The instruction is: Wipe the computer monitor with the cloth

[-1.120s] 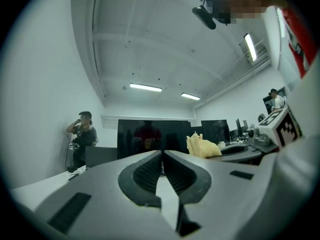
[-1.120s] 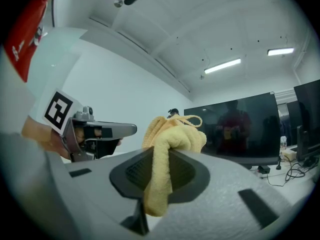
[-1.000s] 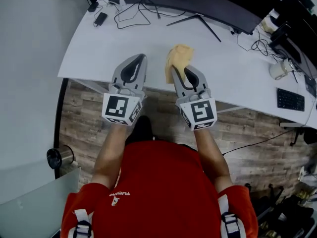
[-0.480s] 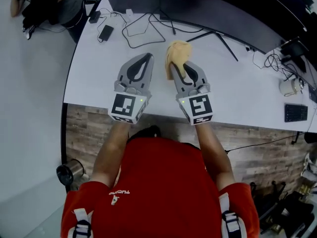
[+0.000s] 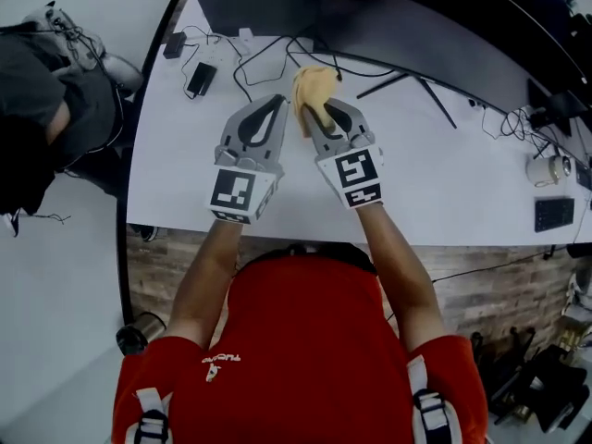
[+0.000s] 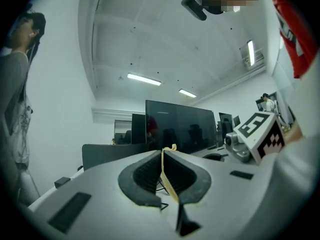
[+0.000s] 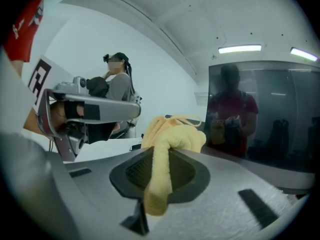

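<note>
A crumpled yellow cloth (image 5: 312, 89) is clamped in my right gripper (image 5: 319, 111), which is held over the white desk (image 5: 444, 188) a little short of the dark curved monitor (image 5: 388, 21). In the right gripper view the cloth (image 7: 172, 134) bulges out past the shut jaws of the right gripper (image 7: 166, 151), and the monitor (image 7: 270, 114) fills the right side, reflecting a person. My left gripper (image 5: 266, 109) hovers beside the right one with its jaws together and nothing held. In the left gripper view the left gripper (image 6: 163, 153) points at the monitor (image 6: 180, 126).
A phone (image 5: 201, 79) and tangled cables (image 5: 268, 49) lie at the desk's back left. The monitor's stand legs (image 5: 421, 86) spread right of the cloth. A mug (image 5: 546, 168) and a keyboard (image 5: 553, 214) sit at far right. A person (image 5: 46, 109) stands left of the desk.
Both grippers have moved forward over the desk toward the monitor, the right one carrying the cloth. The desk edge has slid back under my arms.
</note>
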A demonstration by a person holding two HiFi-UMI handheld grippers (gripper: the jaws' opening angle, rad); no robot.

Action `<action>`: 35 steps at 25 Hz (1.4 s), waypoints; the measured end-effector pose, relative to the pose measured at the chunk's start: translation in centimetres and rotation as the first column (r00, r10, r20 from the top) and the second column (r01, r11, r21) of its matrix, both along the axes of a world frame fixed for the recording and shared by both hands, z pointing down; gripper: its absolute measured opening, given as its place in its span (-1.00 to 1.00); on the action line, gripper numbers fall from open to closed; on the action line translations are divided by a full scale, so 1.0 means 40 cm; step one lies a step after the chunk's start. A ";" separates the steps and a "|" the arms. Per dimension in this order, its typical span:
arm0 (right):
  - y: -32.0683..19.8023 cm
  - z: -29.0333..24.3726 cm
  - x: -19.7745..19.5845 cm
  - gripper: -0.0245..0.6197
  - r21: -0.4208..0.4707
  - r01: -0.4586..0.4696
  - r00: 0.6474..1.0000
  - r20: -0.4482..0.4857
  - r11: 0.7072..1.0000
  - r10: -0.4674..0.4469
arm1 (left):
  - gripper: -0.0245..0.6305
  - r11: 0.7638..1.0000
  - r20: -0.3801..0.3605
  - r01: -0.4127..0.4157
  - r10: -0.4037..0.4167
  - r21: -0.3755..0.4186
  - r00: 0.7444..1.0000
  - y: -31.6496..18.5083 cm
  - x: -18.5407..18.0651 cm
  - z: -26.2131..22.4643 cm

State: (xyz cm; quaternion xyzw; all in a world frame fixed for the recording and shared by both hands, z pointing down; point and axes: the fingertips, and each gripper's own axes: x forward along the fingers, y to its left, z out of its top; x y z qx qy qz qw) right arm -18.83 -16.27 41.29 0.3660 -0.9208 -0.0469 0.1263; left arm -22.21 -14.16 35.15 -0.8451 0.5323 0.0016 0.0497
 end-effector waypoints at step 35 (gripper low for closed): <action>-0.451 0.274 -0.107 -0.73 -0.260 -0.156 0.985 -0.113 0.953 0.130 | -0.88 0.989 -0.014 0.086 -0.088 -0.122 0.996 -0.252 -0.121 0.157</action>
